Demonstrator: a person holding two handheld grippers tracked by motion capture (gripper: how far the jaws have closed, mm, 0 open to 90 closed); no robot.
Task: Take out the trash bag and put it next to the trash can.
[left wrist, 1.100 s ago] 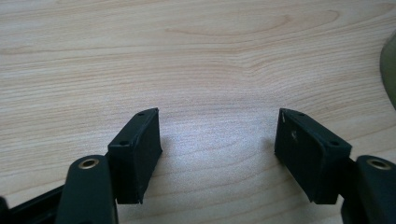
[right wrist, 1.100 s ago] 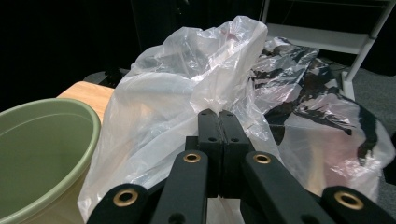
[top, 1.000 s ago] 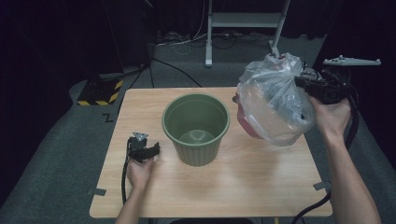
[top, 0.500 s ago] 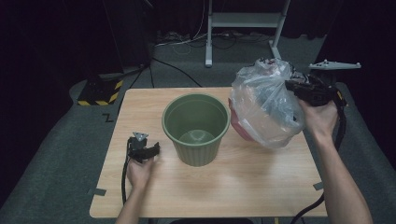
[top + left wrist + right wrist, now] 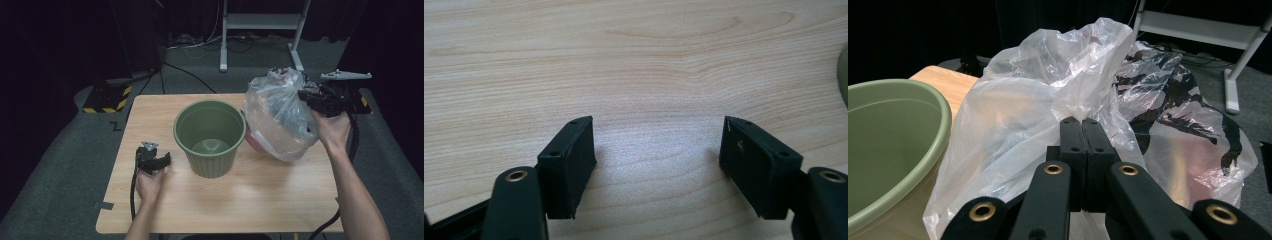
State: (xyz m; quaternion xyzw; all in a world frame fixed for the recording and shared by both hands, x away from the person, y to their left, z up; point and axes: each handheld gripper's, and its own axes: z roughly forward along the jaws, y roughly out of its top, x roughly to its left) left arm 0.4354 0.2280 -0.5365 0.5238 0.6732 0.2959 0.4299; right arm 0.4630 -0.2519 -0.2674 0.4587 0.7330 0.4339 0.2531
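Note:
A green plastic bucket (image 5: 209, 137) stands upright and empty at the middle of the wooden table (image 5: 165, 210); its rim (image 5: 895, 145) fills the left of the right gripper view. My right gripper (image 5: 306, 96) is shut on a clear plastic bag (image 5: 277, 117), held in the air just right of the bucket, with something pink-red low inside it. In the right gripper view the jaws press together on the bag's film (image 5: 1038, 95). My left gripper (image 5: 156, 161) rests on the table left of the bucket, open, with bare wood between its pads (image 5: 569, 160).
A white metal stand (image 5: 260, 30) and cables lie on the dark floor behind the table. A yellow-and-black striped block (image 5: 107, 97) sits on the floor at the back left. Bare tabletop stretches in front of the bucket.
My right gripper has carried the bag left and a little lower, closer to the bucket. The left gripper has stayed in place.

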